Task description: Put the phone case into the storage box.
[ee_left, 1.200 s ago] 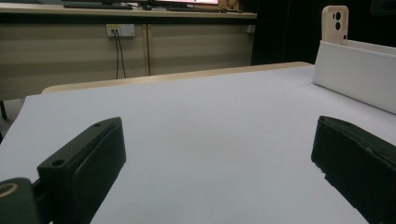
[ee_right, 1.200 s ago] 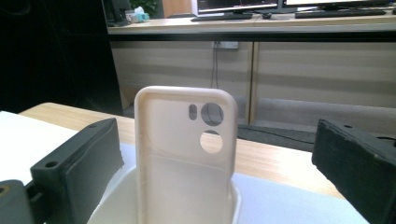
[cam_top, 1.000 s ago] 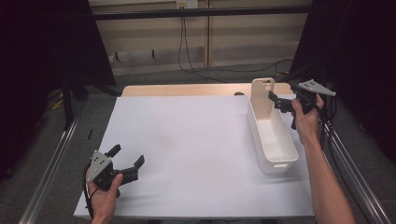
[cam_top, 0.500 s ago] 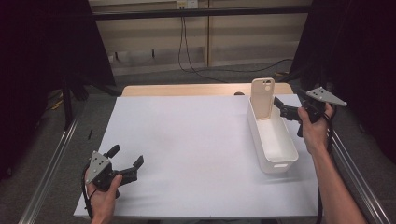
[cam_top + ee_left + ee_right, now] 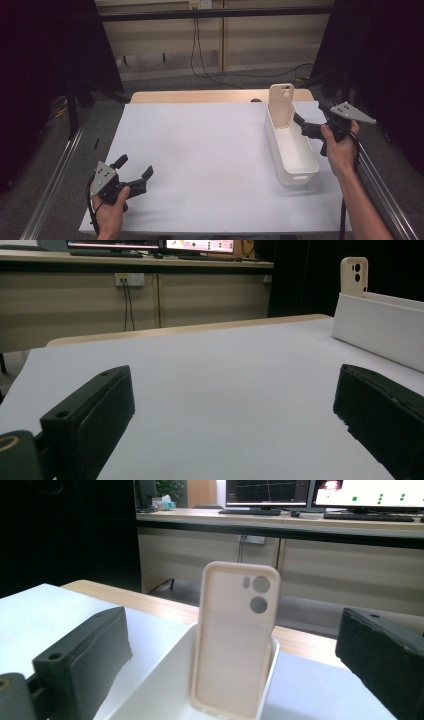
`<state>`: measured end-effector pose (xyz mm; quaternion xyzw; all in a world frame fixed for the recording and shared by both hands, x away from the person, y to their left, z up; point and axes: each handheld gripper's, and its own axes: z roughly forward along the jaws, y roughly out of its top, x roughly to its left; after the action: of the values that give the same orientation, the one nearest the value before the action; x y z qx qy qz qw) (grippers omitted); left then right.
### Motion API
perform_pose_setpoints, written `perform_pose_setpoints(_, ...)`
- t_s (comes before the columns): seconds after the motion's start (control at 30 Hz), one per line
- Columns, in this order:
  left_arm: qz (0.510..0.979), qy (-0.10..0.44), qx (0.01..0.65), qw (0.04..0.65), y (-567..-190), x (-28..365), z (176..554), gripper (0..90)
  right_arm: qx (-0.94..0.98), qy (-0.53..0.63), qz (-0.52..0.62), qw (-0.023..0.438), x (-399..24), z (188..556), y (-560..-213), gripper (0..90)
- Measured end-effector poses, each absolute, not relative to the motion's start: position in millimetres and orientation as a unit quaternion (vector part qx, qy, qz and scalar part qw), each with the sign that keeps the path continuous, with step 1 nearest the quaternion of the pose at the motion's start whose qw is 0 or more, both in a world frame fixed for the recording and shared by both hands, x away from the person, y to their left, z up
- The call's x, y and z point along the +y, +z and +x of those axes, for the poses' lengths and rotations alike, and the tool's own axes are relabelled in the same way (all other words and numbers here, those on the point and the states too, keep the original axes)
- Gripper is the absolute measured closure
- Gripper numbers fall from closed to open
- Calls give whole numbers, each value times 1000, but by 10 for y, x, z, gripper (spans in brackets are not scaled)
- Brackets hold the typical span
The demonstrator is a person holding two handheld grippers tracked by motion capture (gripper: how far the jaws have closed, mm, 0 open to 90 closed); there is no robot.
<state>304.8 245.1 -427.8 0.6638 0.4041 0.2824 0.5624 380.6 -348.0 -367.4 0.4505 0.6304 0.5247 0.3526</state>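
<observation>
A beige phone case (image 5: pixel 280 105) stands upright against the far end wall of a long white bin (image 5: pixel 300 165) on the right of the table. My right gripper (image 5: pixel 303 125) hovers open just right of the bin, apart from the case. In the right gripper view the case (image 5: pixel 235 630) stands straight ahead between the open jaws, camera holes at the top, with the bin's rim (image 5: pixel 170 665) below. My left gripper (image 5: pixel 134 167) rests open near the table's front left corner with nothing in it. From there the case (image 5: pixel 354 271) and bin (image 5: pixel 385 330) show far to the right.
A white sheet (image 5: pixel 200 150) covers the table, with a strip of wooden tabletop (image 5: pixel 190 96) along its far edge. Metal rails (image 5: pixel 55 175) run down both sides. Cables hang on the back wall, and dark curtains stand at left and right.
My right gripper has drawn back from the phone case, down and toward the person. The case stays leaning in the bin. The left gripper has not moved.
</observation>
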Motion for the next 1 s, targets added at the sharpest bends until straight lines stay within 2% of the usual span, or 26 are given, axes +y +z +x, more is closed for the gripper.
perform_pose_setpoints(1.0,672,278,398,559,-4275,2412,3006,30,615,527,458,367,-3502,2971,-3876,11)
